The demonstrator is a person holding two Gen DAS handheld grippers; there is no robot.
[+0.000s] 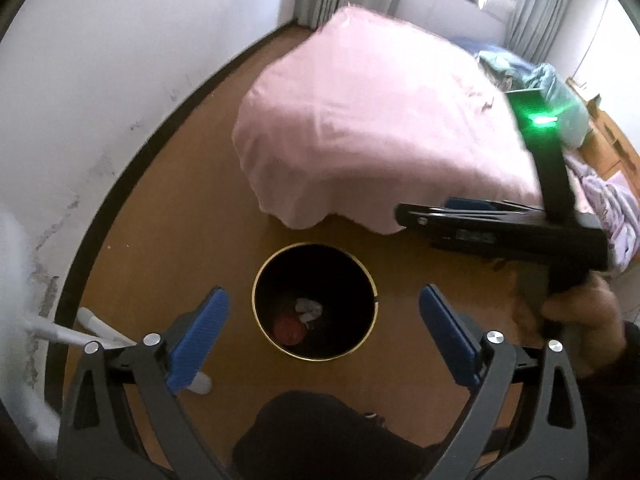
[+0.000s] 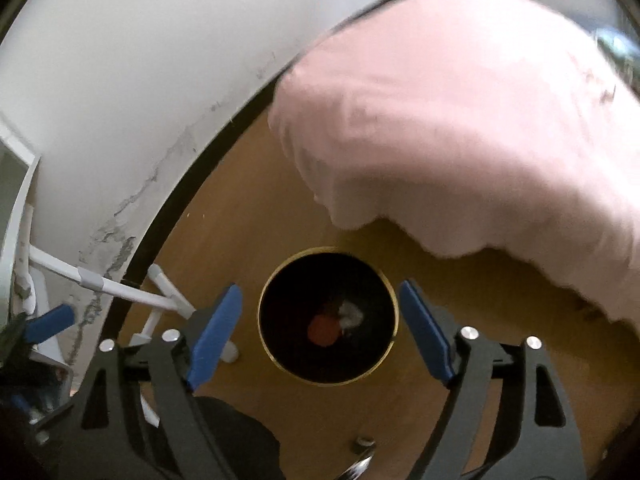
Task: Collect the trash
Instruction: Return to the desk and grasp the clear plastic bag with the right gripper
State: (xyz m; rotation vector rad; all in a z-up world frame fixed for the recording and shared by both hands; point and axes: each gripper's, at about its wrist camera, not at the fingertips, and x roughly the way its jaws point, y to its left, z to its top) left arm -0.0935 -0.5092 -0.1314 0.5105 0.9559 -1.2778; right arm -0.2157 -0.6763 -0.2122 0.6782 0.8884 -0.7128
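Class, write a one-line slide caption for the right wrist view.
Open right gripper above the black bin holding red and white trash.

Matt black bin (image 1: 280, 280) with shiny gold metal rim; smooth wood floor (image 1: 192, 216); soft pink cloth bedspread (image 1: 360, 128).

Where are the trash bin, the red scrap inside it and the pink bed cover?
trash bin (image 2: 394, 312): right wrist view, gold rim, right side.
red scrap (image 2: 323, 330): right wrist view, its middle.
pink bed cover (image 1: 360, 120): left wrist view, top surface.
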